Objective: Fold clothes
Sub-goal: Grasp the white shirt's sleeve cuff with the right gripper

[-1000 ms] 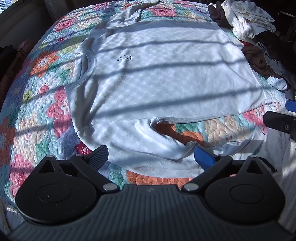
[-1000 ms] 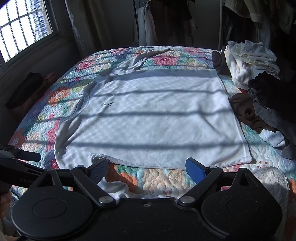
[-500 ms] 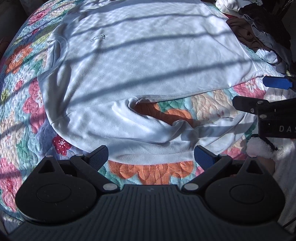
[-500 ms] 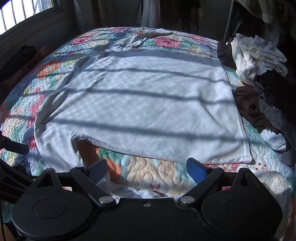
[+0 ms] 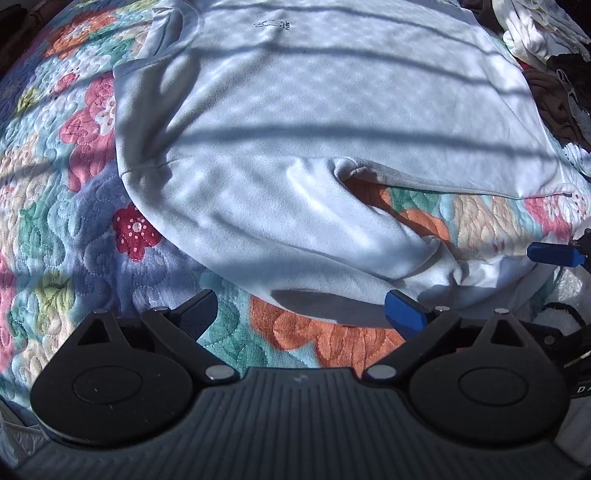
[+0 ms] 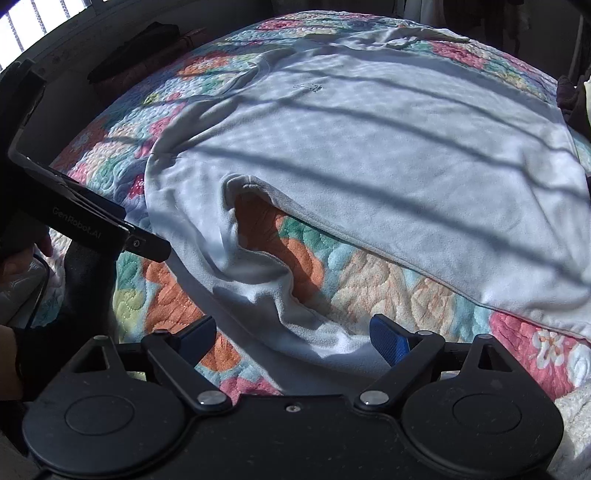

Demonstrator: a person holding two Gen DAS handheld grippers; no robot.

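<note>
both wrist views: near sleeve (image 5: 332, 236)

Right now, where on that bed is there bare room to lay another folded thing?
Bare quilt shows left of the white sweatshirt, beside its collar. A smaller patch lies between its near sleeve and hem. The right edge is crowded with a heap of clothes. Both grippers, left and right, hang open over the near edge.

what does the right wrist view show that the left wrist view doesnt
Only the right wrist view shows the window, the dark items beside the bed and the sweatshirt's far sleeve.

Only the left wrist view shows the pile of clothes.

Both show the white sweatshirt spread flat on the floral quilt, its near sleeve rumpled, and both grippers, left gripper and right gripper, open above that sleeve.
</note>
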